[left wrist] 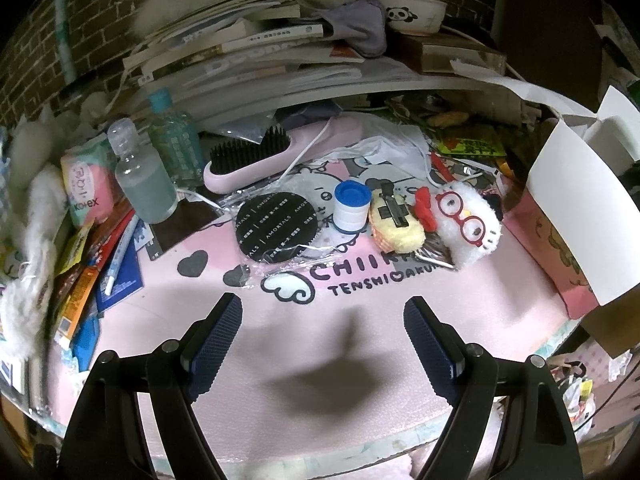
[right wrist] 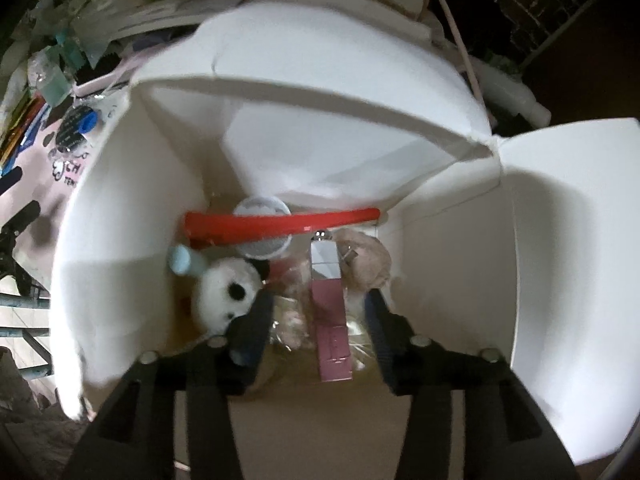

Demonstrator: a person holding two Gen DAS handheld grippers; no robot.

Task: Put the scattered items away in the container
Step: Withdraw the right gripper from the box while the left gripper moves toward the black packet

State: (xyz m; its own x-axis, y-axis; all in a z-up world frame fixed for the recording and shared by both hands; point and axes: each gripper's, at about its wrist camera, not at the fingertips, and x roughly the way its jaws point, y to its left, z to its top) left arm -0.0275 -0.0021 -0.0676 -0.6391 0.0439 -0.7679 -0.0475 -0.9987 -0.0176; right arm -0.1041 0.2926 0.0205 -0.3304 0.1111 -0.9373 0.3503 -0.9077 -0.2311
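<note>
Inside the white box [right wrist: 120, 240], the right gripper [right wrist: 316, 312] stands with jaws apart and pads pressing nothing; a pink tube [right wrist: 330, 320] lies loose between them, beside a panda plush [right wrist: 224, 292]. Left gripper [left wrist: 322, 344] hangs wide open over the pink mat [left wrist: 480, 300], empty, with a white plush [left wrist: 468, 220] and blue-capped jar [left wrist: 351, 208] beyond.

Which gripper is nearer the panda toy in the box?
Right. The right gripper hangs open inside the white box, one finger beside the panda toy. The left gripper hovers over the pink mat, outside it.
</note>
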